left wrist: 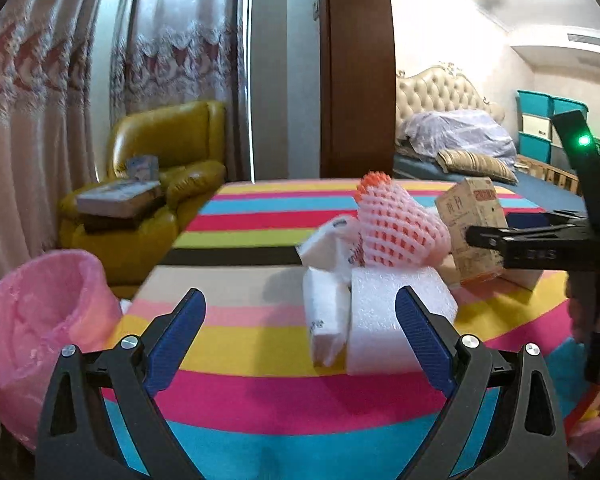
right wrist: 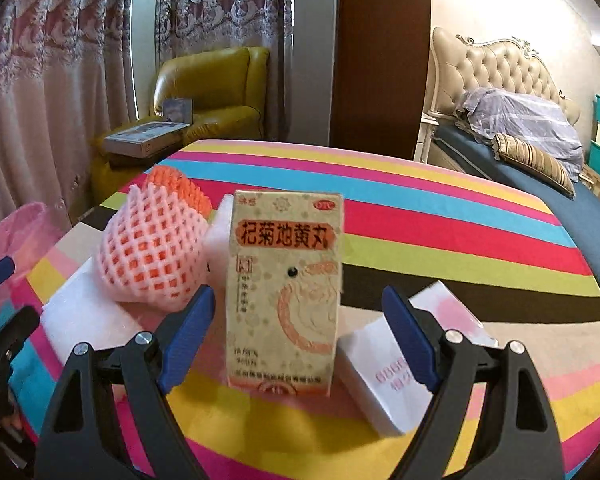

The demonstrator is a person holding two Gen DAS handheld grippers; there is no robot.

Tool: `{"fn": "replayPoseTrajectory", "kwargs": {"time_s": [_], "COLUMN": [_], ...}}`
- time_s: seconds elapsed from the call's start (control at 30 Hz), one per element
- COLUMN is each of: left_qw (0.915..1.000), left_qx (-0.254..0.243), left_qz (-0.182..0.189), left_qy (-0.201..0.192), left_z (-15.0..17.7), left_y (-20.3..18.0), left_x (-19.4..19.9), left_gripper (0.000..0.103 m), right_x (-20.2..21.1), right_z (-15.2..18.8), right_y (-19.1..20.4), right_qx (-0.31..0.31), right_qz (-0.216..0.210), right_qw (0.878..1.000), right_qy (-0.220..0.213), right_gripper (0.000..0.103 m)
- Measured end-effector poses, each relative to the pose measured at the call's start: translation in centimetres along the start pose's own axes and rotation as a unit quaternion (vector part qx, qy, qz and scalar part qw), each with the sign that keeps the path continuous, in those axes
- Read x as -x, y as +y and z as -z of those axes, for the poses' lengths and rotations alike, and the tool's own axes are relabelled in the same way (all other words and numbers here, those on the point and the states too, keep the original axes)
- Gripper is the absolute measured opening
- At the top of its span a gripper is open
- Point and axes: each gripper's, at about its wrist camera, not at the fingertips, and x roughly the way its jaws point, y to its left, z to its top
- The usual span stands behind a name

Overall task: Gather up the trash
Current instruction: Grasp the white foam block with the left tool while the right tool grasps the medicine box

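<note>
- Left wrist view: the trash sits in a heap on the striped worktop (left wrist: 260,392), at about 1 o'clock from the left gripper (left wrist: 300,336).
- The heap has a white foam block (left wrist: 384,320), a white packet (left wrist: 324,320), a pink foam net (left wrist: 396,232) and a medicine box (left wrist: 472,224).
- The pink-lined bin (left wrist: 40,320) waits at 9 o'clock. Its inside looks empty, so I think the job is only starting.
- The left gripper's fingers are wide apart and hold nothing. The foam block is just ahead, near the right finger.
- The right gripper (left wrist: 484,240) reaches in from 3 o'clock. Only one finger shows here.
- The bottom of the bin is hidden, and the box is partly covered.
- Right wrist view: the medicine box (right wrist: 284,292) stands upright at 12 o'clock, right between the fingers of the right gripper (right wrist: 300,340).
- These fingers are apart and do not touch the box yet, so nothing is picked up.
- A flat white box (right wrist: 392,372) lies at 3 o'clock, partly behind the right finger. Its pink print is too blurry to read.
- The pink foam net (right wrist: 152,252) is at 10 o'clock, resting on the white foam block (right wrist: 80,320).
- The bin (right wrist: 16,232) is cut off at 9 o'clock.
</note>
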Motion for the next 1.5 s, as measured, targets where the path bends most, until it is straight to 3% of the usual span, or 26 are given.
{"fn": "replayPoseTrajectory", "kwargs": {"time_s": [0.1, 0.17, 0.2, 0.37, 0.57, 0.73, 1.0, 1.5], "left_qw": [0.9989, 0.9984, 0.9981, 0.9966, 0.9959, 0.9939, 0.9955, 0.9985], "left_qx": [0.013, 0.012, 0.007, -0.026, -0.041, -0.069, -0.045, -0.027], "left_qz": [0.035, 0.045, 0.051, 0.065, 0.041, 0.044, 0.074, 0.048], "left_qy": [0.027, 0.032, 0.035, 0.045, 0.07, 0.075, 0.039, 0.005], "left_z": [0.0, 0.1, 0.1, 0.2, -0.6, -0.8, -0.4, 1.6], "left_y": [-0.2, -0.9, -1.4, -3.7, -4.9, -6.1, -4.7, -2.1], "left_x": [0.2, 0.4, 0.4, 0.0, -2.4, -3.1, -0.4, 4.1], "left_gripper": [0.089, 0.089, 0.089, 0.089, 0.089, 0.063, 0.062, 0.062], "right_x": [-0.5, -0.7, -0.4, 1.2, 3.8, 5.5, 7.3, 8.5], "right_z": [-0.1, 0.0, 0.0, 0.5, 1.1, 1.8, 3.1, 6.1], "right_y": [0.4, 0.7, 0.6, 0.1, -0.8, -1.1, -0.3, 5.0], "right_qx": [0.01, 0.014, 0.014, 0.011, 0.001, -0.004, 0.003, 0.079], "right_qz": [-0.006, -0.01, -0.012, -0.032, -0.037, -0.039, -0.059, -0.089], "right_qw": [1.0, 1.0, 1.0, 0.999, 0.999, 0.998, 0.997, 0.992], "right_qy": [0.002, 0.002, 0.001, -0.018, -0.038, -0.049, -0.053, -0.032], "right_gripper": [0.08, 0.065, 0.05, 0.049, 0.049, 0.049, 0.049, 0.049]}}
